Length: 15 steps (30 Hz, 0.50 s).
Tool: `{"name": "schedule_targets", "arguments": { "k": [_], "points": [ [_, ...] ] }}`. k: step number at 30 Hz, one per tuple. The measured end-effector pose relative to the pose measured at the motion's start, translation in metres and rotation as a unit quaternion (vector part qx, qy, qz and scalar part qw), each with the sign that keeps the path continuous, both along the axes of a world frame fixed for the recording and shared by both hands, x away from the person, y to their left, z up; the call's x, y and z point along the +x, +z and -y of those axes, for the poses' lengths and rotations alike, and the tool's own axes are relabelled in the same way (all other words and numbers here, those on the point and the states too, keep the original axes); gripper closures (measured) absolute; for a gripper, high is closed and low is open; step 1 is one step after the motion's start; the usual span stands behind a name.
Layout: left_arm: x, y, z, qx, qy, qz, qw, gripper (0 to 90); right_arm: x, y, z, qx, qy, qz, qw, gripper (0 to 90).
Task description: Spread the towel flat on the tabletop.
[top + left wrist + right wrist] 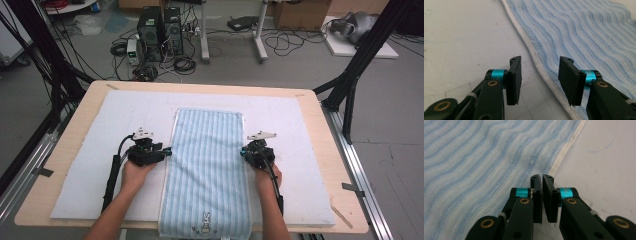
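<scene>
- Left gripper (169, 150): black body with a grey three-cornered plate (143, 133) on top and a black cable (113, 172) trailing back along the forearm.
- Right gripper (243, 152): same black build (plate and cable too).
- Jaws: flat black rectangular pads (514, 80), teal anodised collars (522, 192) behind them, brass-coloured rivets (524, 200) in the black links.
- Forearms bare, no sleeves.

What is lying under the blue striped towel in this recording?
The towel lies flat on a white mat, which covers a wooden table. The towel's near end hangs over the table's front edge. Whatever might lie between towel and mat is covered, though no bulge shows.
</scene>
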State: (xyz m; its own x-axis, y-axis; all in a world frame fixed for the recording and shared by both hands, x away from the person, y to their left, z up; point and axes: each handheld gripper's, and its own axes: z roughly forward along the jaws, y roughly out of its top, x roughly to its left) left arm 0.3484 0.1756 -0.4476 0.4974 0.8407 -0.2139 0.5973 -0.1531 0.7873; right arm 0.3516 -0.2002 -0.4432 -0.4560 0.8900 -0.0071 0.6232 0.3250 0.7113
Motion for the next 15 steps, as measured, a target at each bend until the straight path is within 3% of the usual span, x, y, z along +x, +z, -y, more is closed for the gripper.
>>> {"name": "schedule_targets", "arguments": {
  "k": [2, 5, 8, 12, 15],
  "points": [
    [-0.003, 0.000, 0.001, 0.003, -0.008, -0.005, 1.0000, 53.4, 0.002, 0.000, -0.002, -0.015, -0.014, 0.006, 0.9998, 86.8],
    [-0.008, 0.002, 0.004, 0.008, -0.019, 0.002, 0.9998, 53.3, 0.002, 0.000, -0.002, -0.030, -0.031, 0.019, 0.9989, 74.4],
    [-0.015, 0.003, 0.004, -0.012, -0.019, 0.013, 0.9997, 53.9, -0.004, 0.005, 0.004, -0.001, -0.033, 0.036, 0.9988, 66.6],
    [-0.021, 0.000, 0.002, -0.012, -0.023, 0.012, 0.9996, 53.7, -0.024, 0.014, 0.005, 0.035, -0.005, 0.048, 0.9982, 58.4],
    [-0.027, 0.002, -0.004, -0.013, -0.023, 0.021, 0.9994, 53.0, -0.048, 0.018, 0.005, 0.028, 0.016, 0.055, 0.9980, 55.6]
  ]
}}
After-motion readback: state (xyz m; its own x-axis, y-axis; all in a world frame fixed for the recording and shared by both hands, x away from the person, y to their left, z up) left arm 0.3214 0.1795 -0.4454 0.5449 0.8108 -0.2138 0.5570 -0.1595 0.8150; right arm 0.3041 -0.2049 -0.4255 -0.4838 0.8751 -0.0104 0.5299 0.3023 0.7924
